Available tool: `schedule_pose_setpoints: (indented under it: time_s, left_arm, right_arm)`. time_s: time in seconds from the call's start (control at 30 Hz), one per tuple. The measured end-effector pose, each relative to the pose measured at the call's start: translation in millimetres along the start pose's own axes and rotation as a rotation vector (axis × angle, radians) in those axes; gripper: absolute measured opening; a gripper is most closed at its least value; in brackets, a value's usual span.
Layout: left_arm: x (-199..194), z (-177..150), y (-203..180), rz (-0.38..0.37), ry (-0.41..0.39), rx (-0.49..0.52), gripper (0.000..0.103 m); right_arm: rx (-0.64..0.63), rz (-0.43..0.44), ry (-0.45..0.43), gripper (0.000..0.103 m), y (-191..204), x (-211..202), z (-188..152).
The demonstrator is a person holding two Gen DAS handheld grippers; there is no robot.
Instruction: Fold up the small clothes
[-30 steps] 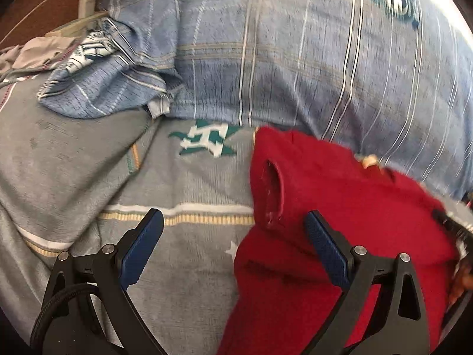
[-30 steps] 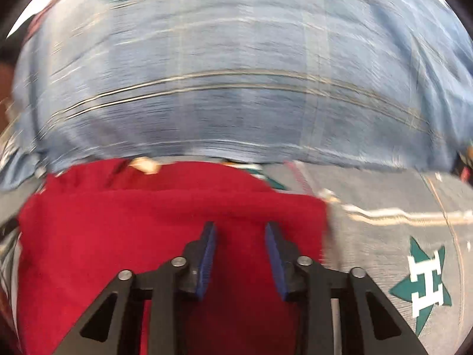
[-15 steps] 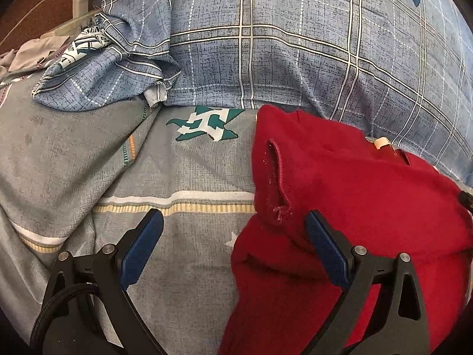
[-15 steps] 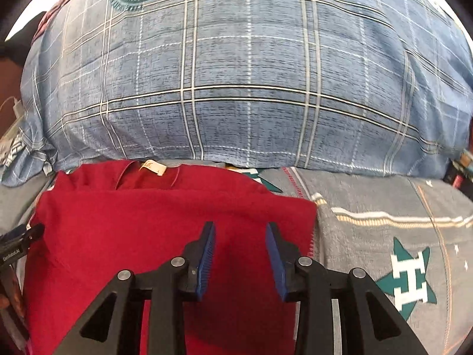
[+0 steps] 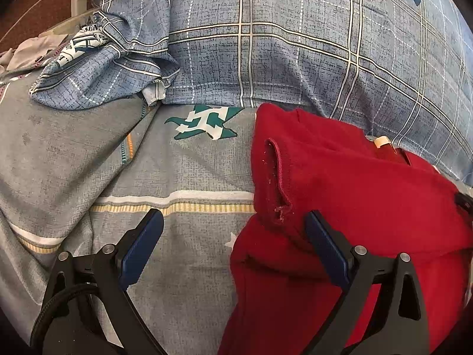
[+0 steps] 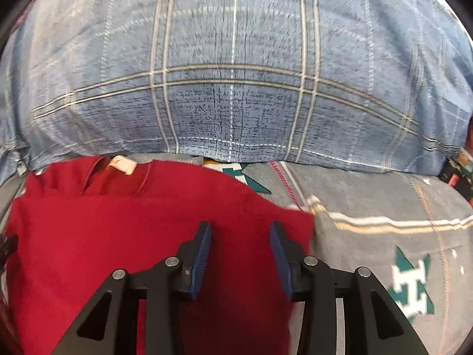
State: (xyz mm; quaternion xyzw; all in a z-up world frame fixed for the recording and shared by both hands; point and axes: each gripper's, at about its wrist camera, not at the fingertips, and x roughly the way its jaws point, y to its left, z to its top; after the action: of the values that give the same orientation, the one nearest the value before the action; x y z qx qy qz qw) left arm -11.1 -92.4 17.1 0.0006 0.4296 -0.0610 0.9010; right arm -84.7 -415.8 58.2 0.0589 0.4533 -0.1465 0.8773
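Note:
A small red garment (image 5: 354,201) lies partly folded on the grey patterned bedsheet (image 5: 177,177), its sleeve hem facing left. My left gripper (image 5: 233,222) is wide open and empty at the garment's left edge; its right finger is over the red cloth, its left finger over the sheet. In the right wrist view the red garment (image 6: 118,236) fills the lower left, with a beige neck label (image 6: 122,164) at its far edge. My right gripper (image 6: 240,232) hovers over the garment's right part, jaws partly open and empty.
A big blue plaid pillow (image 5: 295,44) lies just behind the garment and also shows in the right wrist view (image 6: 236,74). A crumpled blue plaid cloth (image 5: 97,80), a grey garment (image 5: 26,53) and a white charger with cable (image 5: 78,0) sit at the far left.
The right gripper has moved forward and lower over the red garment, and its view is blurred by motion. The left gripper has hardly moved. The garment lies the same.

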Motion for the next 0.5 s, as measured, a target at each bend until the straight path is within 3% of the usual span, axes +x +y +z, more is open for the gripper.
schedule_pose_setpoints:
  time_s: [0.17, 0.27, 0.5]
  left_arm:
    - [-0.7, -1.1, -1.5, 0.008, -0.005, 0.001, 0.097]
    - [-0.6, -1.9, -2.2, 0.011, -0.007, 0.004, 0.097]
    - [-1.5, -2.2, 0.7, -0.012, 0.003, 0.001, 0.097]
  right_arm:
    - [-0.012, -0.008, -0.023, 0.044, -17.4, -41.8, -27.0]
    - [-0.021, -0.007, 0.012, 0.044, -23.7, -41.6, -40.3]
    - [0.042, 0.045, -0.004, 0.044, -38.2, -44.3, -50.0]
